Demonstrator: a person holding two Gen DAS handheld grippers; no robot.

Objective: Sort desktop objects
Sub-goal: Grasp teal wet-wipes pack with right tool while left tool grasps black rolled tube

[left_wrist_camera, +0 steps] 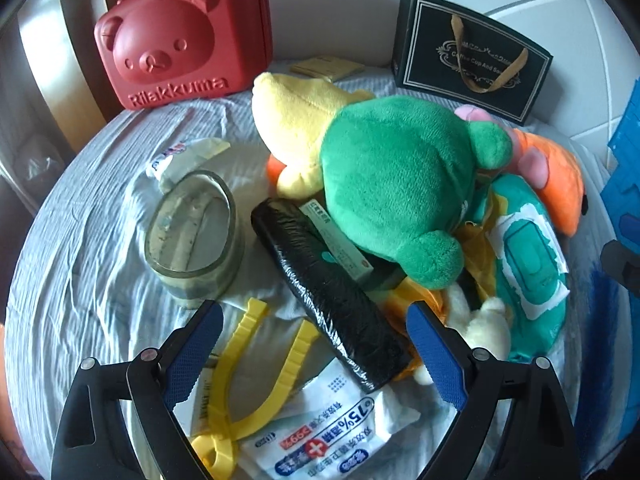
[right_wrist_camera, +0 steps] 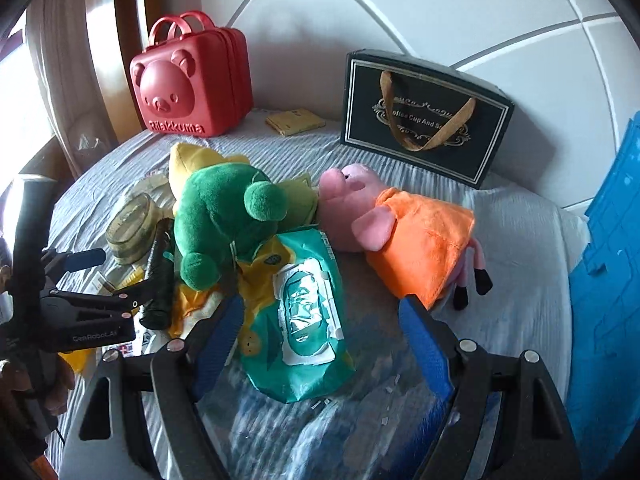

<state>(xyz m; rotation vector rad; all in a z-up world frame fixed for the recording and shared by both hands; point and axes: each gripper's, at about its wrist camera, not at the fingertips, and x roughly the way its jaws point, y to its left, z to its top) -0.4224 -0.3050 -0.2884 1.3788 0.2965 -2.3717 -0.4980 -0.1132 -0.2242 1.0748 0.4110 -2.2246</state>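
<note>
The left tongs (left_wrist_camera: 316, 348) stood open above a yellow plastic clip (left_wrist_camera: 256, 364) and a white alcohol-wipe packet (left_wrist_camera: 320, 436), gripping nothing. The right tongs (right_wrist_camera: 320, 340) were open too, empty, with a teal wet-wipe pack (right_wrist_camera: 304, 320) lying between their fingers on the striped table (right_wrist_camera: 500, 300). Beyond lay a black wrapped roll (left_wrist_camera: 332, 300), a tape roll (left_wrist_camera: 196, 236), a green plush (left_wrist_camera: 396, 184) and a pink pig plush (right_wrist_camera: 400, 236). Farthest stood a red Rilakkuma case (left_wrist_camera: 184, 40) and a black gift bag (left_wrist_camera: 472, 60).

A bear-faced case (right_wrist_camera: 192, 84) and a gift bag (right_wrist_camera: 424, 120) are standing at the back, the case left, with a dinosaur plush (right_wrist_camera: 224, 220) lying left of a pig plush (right_wrist_camera: 400, 232) and overlapping a wipes pack (right_wrist_camera: 304, 312).
</note>
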